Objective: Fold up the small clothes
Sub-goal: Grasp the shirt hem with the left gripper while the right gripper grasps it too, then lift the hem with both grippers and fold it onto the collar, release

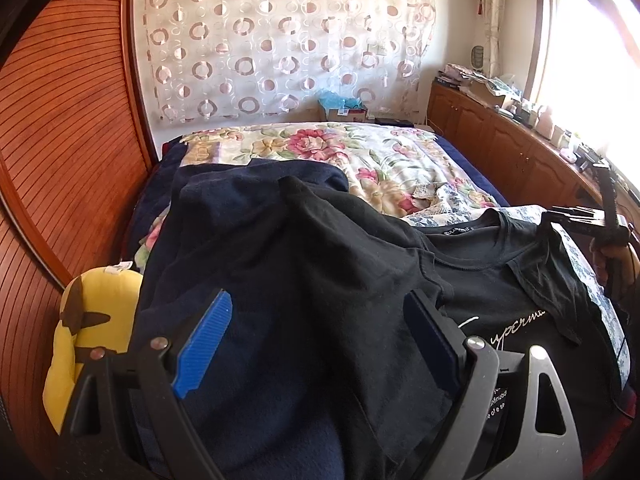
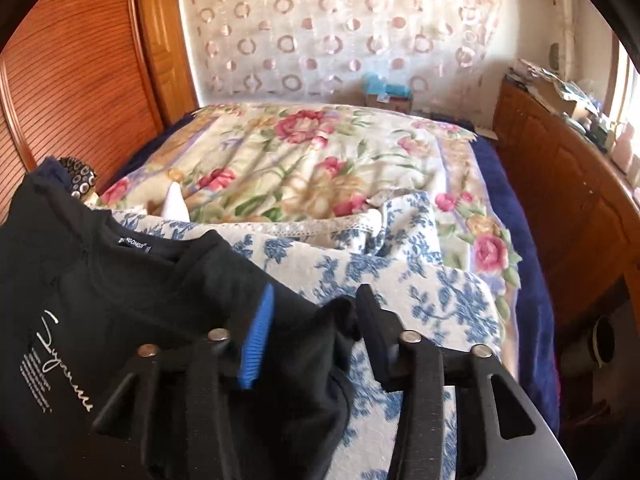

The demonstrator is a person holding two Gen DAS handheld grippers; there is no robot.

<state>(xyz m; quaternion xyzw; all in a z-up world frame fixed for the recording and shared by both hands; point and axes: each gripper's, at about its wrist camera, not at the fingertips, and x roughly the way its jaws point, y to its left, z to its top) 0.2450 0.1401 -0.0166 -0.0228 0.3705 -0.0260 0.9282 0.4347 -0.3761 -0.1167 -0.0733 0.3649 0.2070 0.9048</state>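
The left gripper (image 1: 320, 344) and the right gripper (image 2: 316, 332) look alike: black plastic arms, silver round pivot pins, ribbed blue pads, and a grey metal plate with cut-outs.

One black printed T-shirt (image 1: 492, 280), one navy fleece garment (image 1: 248, 280), one yellow plush toy (image 1: 100, 320) — two blue-padded grippers (image 1: 320, 344) (image 2: 316, 332)

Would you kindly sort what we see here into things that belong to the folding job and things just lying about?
Job: black T-shirt; right claw with its sleeve between the pads; left claw, open above it.

Lying about: navy garment; yellow plush toy; floral blanket; blue-patterned cloth; cardboard box.
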